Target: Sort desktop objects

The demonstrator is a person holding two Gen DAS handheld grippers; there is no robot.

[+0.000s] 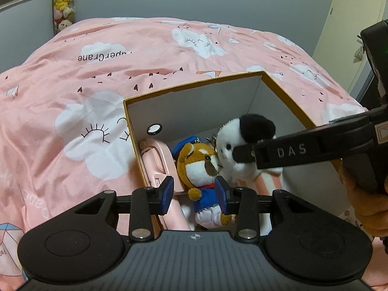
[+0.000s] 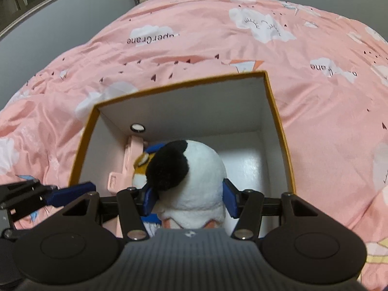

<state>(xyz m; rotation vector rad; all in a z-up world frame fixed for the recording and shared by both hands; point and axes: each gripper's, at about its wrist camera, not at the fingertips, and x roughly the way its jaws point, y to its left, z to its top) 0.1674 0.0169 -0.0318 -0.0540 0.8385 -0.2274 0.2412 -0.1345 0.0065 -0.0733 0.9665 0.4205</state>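
Observation:
An open cardboard box (image 1: 286, 89) with white inside walls sits on the pink bedspread; it also shows in the right wrist view (image 2: 278, 111). Inside lie a brown dog plush in blue sailor clothes (image 1: 201, 167) and a pink flat object (image 1: 157, 162). My left gripper (image 1: 195, 192) straddles the dog plush's body with its jaws apart, pads beside it. My right gripper (image 2: 190, 197) is shut on a white plush with a black ear (image 2: 196, 169) and holds it over the box interior. That plush also shows in the left wrist view (image 1: 237, 145), next to the dog's head.
The pink cloud-print bedspread (image 1: 97, 72) surrounds the box on all sides. A column of small plush toys (image 1: 63, 2) hangs on the far wall. A round hole (image 1: 154, 129) marks the box's left wall. The box floor (image 2: 252, 162) to the right is bare.

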